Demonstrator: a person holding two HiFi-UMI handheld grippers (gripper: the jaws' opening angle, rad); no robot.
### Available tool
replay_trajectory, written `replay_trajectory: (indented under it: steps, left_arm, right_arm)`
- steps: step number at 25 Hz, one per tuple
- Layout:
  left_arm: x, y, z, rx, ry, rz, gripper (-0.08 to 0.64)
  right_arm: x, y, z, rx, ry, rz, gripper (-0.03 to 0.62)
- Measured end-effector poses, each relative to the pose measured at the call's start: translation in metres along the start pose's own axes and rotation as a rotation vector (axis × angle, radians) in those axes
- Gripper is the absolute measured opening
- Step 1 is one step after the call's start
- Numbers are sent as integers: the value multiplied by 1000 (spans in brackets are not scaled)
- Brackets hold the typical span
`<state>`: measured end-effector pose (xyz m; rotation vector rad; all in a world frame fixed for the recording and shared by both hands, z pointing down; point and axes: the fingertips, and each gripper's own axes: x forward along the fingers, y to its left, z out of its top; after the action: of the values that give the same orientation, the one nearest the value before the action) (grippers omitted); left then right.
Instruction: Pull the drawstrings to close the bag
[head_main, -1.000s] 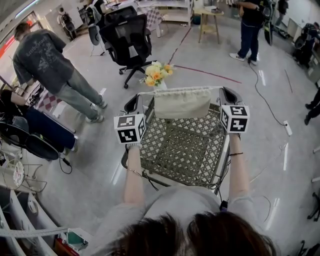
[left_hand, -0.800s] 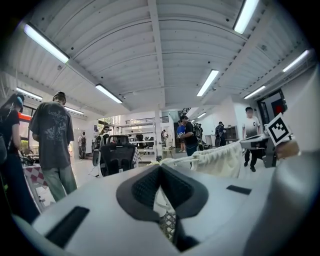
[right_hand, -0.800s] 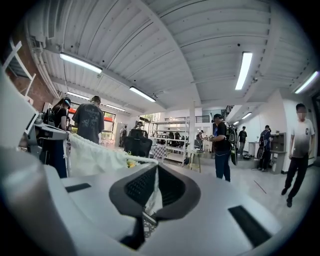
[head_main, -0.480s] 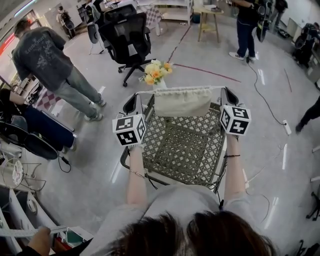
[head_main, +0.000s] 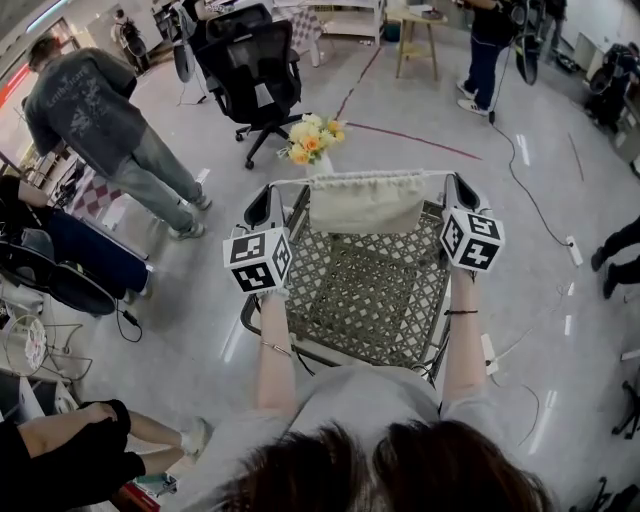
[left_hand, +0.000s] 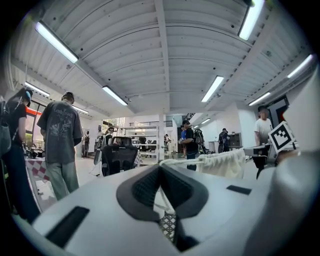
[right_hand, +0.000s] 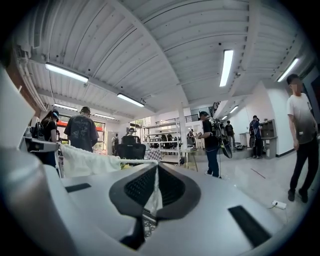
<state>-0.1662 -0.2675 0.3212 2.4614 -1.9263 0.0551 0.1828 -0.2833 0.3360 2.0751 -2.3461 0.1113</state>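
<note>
While left tongs (left_hand: 160, 176), right tongs (right_hand: 156, 176) pinch drawstrings (left_hand: 176, 161)

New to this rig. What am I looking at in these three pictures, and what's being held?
There is no robot: a person holds a gripper in each hand. The head view looks down from the person's head at the left gripper and right gripper, each carrying a marker cube. The two gripper views come from cameras riding on each gripper, looking along its fingers. Between the grippers hangs a cloth bag, above a lattice table, with flowers beyond. Each gripper is shut on a drawstring, stretched taut sideways.
</note>
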Motion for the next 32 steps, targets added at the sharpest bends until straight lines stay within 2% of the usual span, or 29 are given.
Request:
replay_trajectory:
  steps: [17, 32]
  left_arm:
    - [-2, 8, 1, -16, -8, 9, 26]
    - [-6, 13, 6, -69, -37, 18, 26]
  right_arm:
    - [-7, -7, -3, 72, -11, -44, 21]
    - [-14, -12, -4, 158, -28, -76, 23]
